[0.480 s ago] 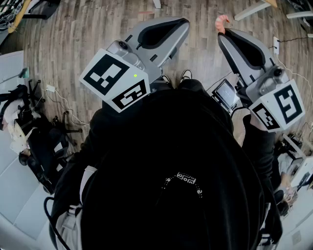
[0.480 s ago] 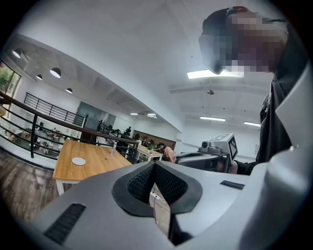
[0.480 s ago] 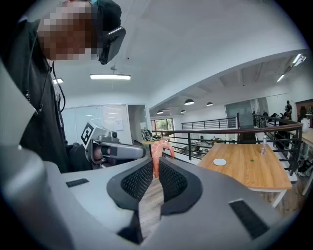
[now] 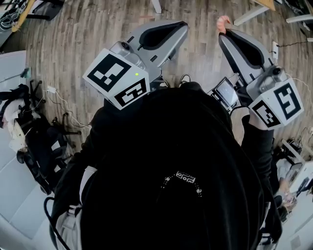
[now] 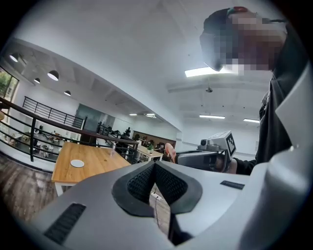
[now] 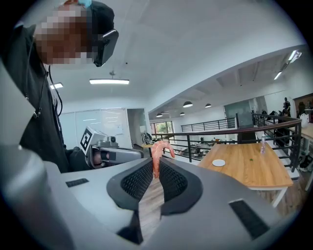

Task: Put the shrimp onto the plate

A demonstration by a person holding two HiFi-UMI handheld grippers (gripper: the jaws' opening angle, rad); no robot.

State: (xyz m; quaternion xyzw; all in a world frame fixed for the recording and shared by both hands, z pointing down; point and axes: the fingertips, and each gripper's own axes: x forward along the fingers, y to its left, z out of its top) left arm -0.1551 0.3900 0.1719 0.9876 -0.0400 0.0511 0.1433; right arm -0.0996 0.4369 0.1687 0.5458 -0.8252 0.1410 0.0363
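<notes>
My right gripper [image 6: 156, 167] is shut on a pink shrimp [image 6: 159, 148], whose curled body sticks out above the pads. The head view has the same shrimp [image 4: 222, 21] at the tip of the right gripper [image 4: 224, 32], held high over the floor. My left gripper [image 5: 155, 166] has its jaws together with nothing between them; in the head view the left gripper [image 4: 182, 25] points forward beside the right one. A small white plate [image 6: 218, 162] lies far off on a wooden table [image 6: 254, 173]. The left gripper view has this plate [image 5: 77, 163] too.
The person's black top fills the lower head view. Below lies a wood floor [image 4: 73, 49], with cables and black gear [image 4: 34, 132] at the left and white table legs [image 4: 249, 12] at the top right. A black railing [image 6: 234, 132] runs in front of the table.
Both grippers have barely shifted in the head view; the left one sits slightly higher and to the right. The shrimp stays in the right gripper.
</notes>
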